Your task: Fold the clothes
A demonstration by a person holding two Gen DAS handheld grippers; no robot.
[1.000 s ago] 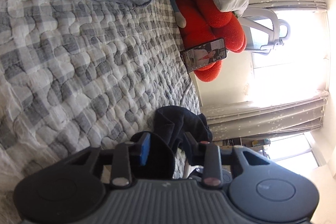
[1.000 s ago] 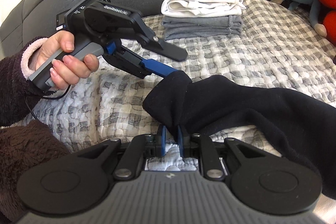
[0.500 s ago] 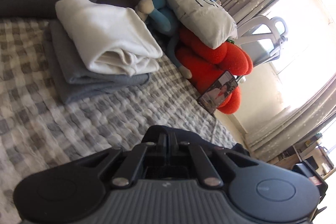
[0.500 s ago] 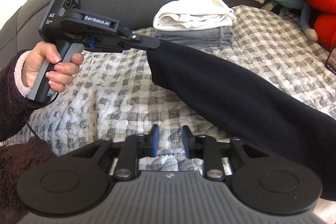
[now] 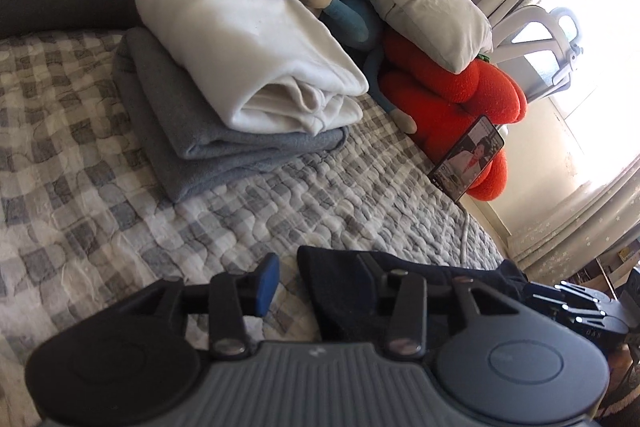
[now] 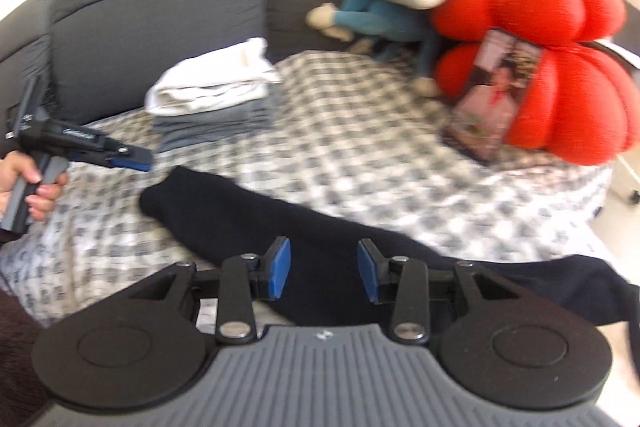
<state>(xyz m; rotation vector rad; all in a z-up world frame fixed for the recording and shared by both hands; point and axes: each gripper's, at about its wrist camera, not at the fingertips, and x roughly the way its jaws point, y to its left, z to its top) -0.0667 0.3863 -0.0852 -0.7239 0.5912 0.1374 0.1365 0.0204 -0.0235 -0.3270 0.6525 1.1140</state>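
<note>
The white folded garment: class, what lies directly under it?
The white folded garment rests on a folded grey garment, which lies on the checked quilt. Whatever is between the folds is covered.

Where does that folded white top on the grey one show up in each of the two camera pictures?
Left wrist view: the folded white top sits upper centre-left, large, on the folded grey garment.
Right wrist view: it is small, at centre-left, in front of the sofa back.
Shared landmark: the red plush cushion, to the right of the pile in both.
</note>
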